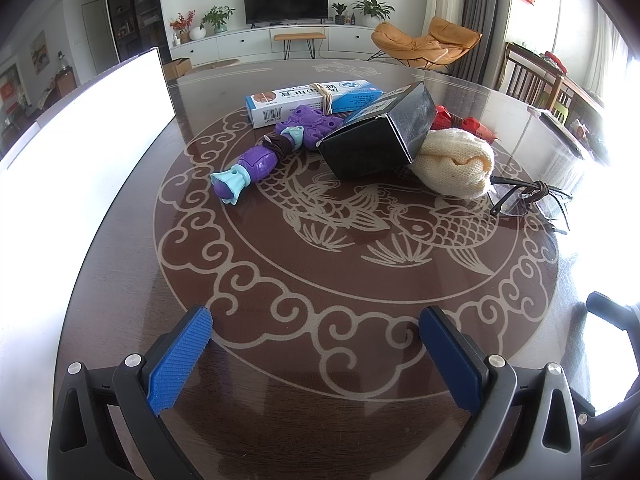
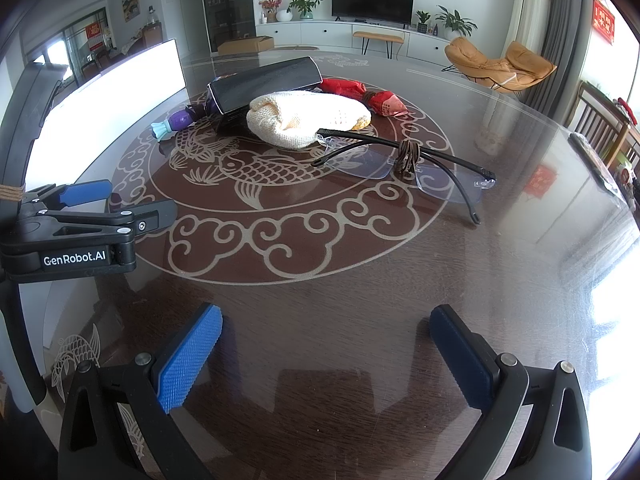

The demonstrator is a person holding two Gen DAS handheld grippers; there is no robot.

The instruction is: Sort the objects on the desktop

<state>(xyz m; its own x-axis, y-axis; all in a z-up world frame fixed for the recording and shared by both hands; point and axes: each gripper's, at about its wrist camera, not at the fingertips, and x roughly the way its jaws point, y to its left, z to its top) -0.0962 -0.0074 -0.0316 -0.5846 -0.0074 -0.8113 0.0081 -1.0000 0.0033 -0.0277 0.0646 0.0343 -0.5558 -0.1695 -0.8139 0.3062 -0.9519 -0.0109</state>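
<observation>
Right now both tools hover low over the near edge of the round desk (image 1: 120, 240), and nothing is picked up: the left gripper (image 1: 316, 344) has its fingers spread wide and empty, and the right gripper (image 2: 326, 344) is likewise released with bare glass between its blue pads. All the clutter sits in a loose heap toward the middle and far side of the desk, well apart from either tool. From the left view, a purple toy (image 1: 264, 152) lies ahead and slightly left, its long axis slanting from the near left up to the far right, where it runs under a black box (image 1: 376, 136) that is tipped against a cream knitted cloth (image 1: 456, 164); a blue and white carton (image 1: 312, 100) lies crosswise behind them and red wrappers (image 1: 444, 118) peek out beyond the box. A pair of glasses (image 2: 400, 160), folded and tied with a brown band, lies nearest the right gripper, dead ahead of it and a little right, with its long axis running roughly across that gripper's line of reach, so the fingers would straddle the frame without much turning. By that reckoning the right hand is the nearer one for the glasses, while the toy suits the left, though its slant calls for some wrist rotation first.
</observation>
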